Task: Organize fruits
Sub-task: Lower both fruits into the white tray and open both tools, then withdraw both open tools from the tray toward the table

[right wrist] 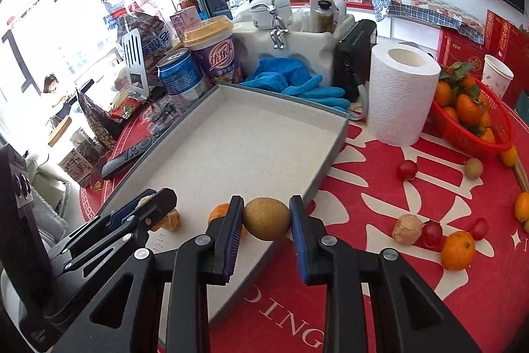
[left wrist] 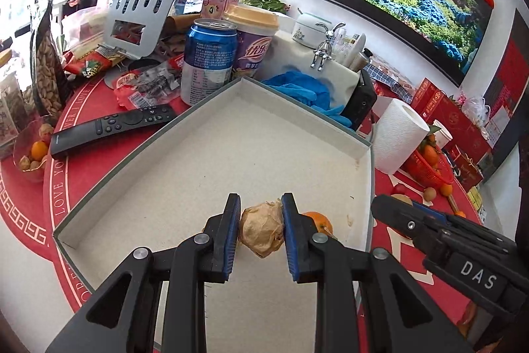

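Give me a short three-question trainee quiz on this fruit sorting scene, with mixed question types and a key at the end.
1. True or false: the left gripper is closed on a papery tan husked fruit.
2. What does the right gripper hold? A) round brown-green fruit B) red cherry tomato C) blue drink can
3. Fill in: the red plastic basket of oranges stands beside the white ____ roll.

Key: 1 true; 2 A; 3 paper towel.
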A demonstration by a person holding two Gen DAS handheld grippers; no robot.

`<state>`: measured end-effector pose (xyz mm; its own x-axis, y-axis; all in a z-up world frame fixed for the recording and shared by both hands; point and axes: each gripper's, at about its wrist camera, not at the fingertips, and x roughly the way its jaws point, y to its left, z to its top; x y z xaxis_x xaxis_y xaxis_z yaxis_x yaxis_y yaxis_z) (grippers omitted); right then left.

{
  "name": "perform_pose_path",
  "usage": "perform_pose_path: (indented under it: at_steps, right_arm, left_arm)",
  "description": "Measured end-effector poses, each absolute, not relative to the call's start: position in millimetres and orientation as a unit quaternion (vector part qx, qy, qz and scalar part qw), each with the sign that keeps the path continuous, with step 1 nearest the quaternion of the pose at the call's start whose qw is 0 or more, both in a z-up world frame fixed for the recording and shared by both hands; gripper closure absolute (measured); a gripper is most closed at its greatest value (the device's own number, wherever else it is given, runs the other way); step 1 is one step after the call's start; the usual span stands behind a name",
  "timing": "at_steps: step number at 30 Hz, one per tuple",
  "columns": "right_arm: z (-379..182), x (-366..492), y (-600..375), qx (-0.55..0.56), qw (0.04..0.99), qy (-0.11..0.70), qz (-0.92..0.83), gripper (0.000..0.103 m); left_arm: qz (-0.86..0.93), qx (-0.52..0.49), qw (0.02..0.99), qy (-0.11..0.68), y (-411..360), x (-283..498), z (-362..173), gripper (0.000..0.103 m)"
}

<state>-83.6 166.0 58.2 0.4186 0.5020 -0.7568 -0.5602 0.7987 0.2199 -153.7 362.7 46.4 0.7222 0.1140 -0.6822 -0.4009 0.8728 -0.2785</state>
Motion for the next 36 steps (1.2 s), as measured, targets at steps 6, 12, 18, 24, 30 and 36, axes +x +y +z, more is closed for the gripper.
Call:
perform_pose_path:
  at_steps: [6, 12, 18, 24, 30, 36]
  right_arm:
    - [48, -75, 184, -0.026, 0.829, 0.452, 0.329, 0.073]
    - [39, -65, 194, -0.028, 0.824, 0.457, 0.334, 0.073]
    - [51, -54, 163, 0.039, 0.833, 0.451, 0.319, 0.000]
    - [81, -79, 103, 0.030, 0.884, 0.387, 0.259, 0.000]
    - [47, -77, 1, 0.050, 0.883, 0.443, 0.147, 0.000]
    - [27, -84, -58, 0.026, 0.892, 0.441, 0.092, 0.000]
  left_arm:
    - [0.162, -0.213, 0.896, 0.353, 370, -152, 40, 0.075]
    - [0.196, -0.211, 0.887, 0.360, 373, -152, 36, 0.034]
    - [0.192, -0.232, 0.892, 0.337, 373, -157, 41, 0.021]
    - [0.135, -0.142, 0.929, 0.313, 320, -152, 57, 0.021]
    - [0.003, -0.045, 0.922, 0.385, 228, -141, 45, 0.018]
    - [-0.008, 0.035, 0.891, 0.453, 150, -121, 17, 0.016]
